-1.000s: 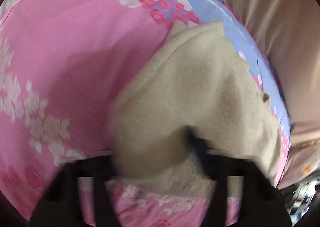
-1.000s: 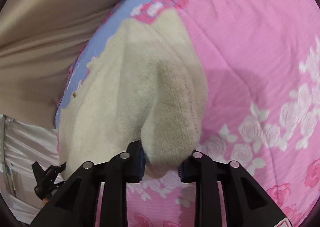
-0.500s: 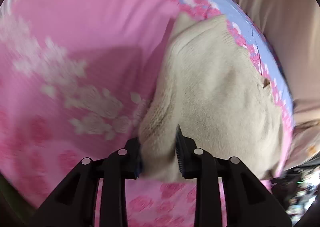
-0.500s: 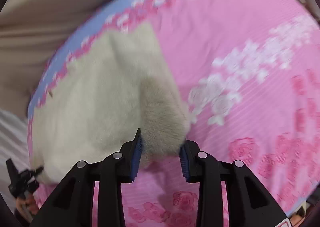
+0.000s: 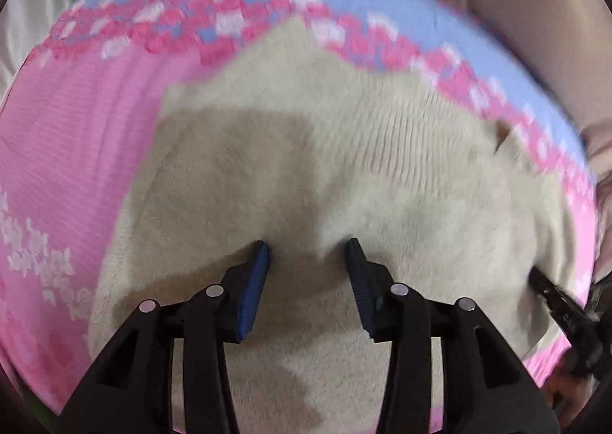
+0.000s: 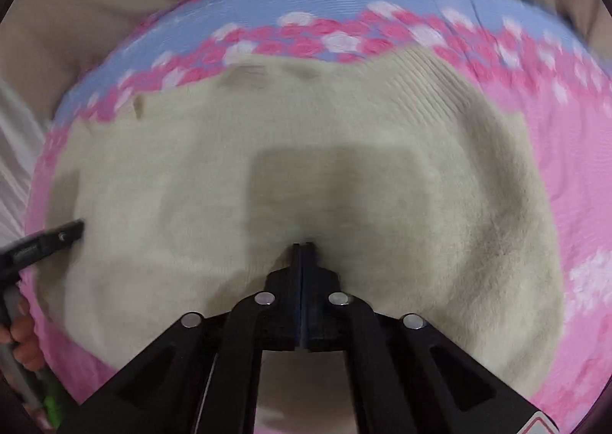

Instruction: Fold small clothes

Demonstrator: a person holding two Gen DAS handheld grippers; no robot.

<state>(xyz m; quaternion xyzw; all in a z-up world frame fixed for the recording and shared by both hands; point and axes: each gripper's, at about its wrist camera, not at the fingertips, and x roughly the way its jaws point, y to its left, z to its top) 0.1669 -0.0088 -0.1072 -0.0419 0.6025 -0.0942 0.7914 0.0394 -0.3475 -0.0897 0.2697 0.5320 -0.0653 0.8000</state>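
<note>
**Cream garment lies flat on the pink bedspread under both claws**

The cream fleece garment (image 5: 344, 166) lies spread on a pink bedspread (image 5: 76, 135) with white and pink roses and a blue border along the far edge. In the left wrist view the garment fills the middle of the picture, from about 12 o'clock down to 6 o'clock, and the blue border runs behind it from 10 o'clock to 3 o'clock. A ribbed part of the knit shows near the middle, towards 1 o'clock.

The left claw (image 5: 306, 254) points down onto the garment. Its blue pads (image 5: 254, 288) stand apart, and its jaws have just been opening; the fabric is under the tips, but the pads do not pinch any fold of it. At 4 o'clock in this view the tip of the other claw reaches onto the edge of the garment.

The right claw (image 6: 304, 254) has its two pads together, after closing just now. The tips rest on the fleece, and I cannot tell whether a little fabric is caught between them. In the right wrist view the left claw enters at 9 o'clock, with some fingers (image 6: 23, 338) of the person below it at 8 o'clock. Beige cloth (image 6: 95, 13) lies behind the bedspread at 11 o'clock.
</note>
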